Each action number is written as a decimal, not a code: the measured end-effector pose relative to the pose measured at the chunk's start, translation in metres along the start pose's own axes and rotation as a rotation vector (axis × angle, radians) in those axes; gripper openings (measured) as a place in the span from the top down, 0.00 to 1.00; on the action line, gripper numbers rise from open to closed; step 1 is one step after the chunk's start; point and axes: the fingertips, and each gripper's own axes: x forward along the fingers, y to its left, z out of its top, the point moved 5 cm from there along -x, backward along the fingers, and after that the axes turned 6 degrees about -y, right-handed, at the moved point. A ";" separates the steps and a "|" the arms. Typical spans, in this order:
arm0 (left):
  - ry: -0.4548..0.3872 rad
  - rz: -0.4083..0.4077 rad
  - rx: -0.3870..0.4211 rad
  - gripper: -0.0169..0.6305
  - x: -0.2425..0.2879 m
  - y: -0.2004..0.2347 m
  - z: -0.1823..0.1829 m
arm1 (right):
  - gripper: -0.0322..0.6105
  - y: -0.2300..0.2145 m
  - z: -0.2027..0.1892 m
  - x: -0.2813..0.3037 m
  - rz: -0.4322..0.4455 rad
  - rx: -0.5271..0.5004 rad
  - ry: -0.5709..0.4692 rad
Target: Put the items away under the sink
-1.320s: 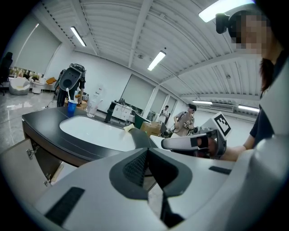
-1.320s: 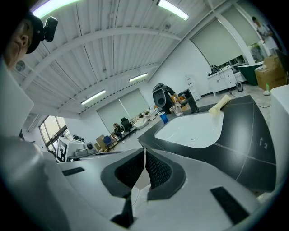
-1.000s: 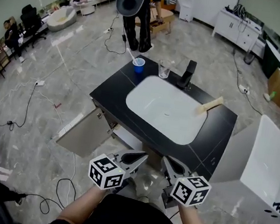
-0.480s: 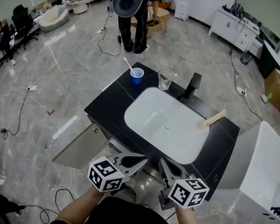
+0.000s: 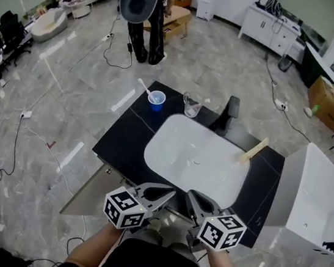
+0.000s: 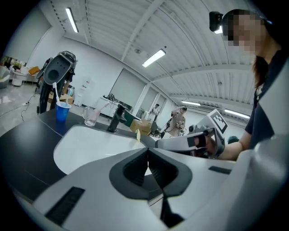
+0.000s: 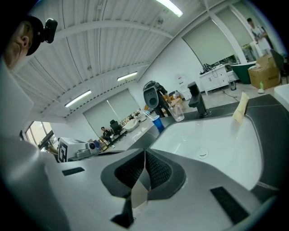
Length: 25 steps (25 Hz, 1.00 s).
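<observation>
Approach step. The left claw (image 5: 165, 191) and right claw (image 5: 198, 199) are hovering shut and empty at the sink's (image 5: 170, 155) near edge. Next, likely: opening one and reaching the blue cup (image 5: 155, 100) behind the sink.

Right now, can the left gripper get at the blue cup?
Probably yes. The left gripper is at the near edge, the blue cup at the far corner, with only bare counter between. Its jaws are shut and must open first.
</observation>
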 end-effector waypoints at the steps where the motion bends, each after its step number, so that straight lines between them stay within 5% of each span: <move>1: -0.001 -0.009 -0.010 0.96 0.002 0.003 0.001 | 0.89 0.000 0.002 0.002 -0.006 -0.001 -0.004; 6: -0.014 -0.060 -0.070 0.96 0.019 -0.001 0.006 | 0.89 -0.012 0.007 0.000 -0.033 0.004 -0.002; 25: -0.043 0.071 0.055 0.96 0.070 -0.021 0.031 | 0.89 -0.055 0.052 -0.016 0.070 -0.030 -0.024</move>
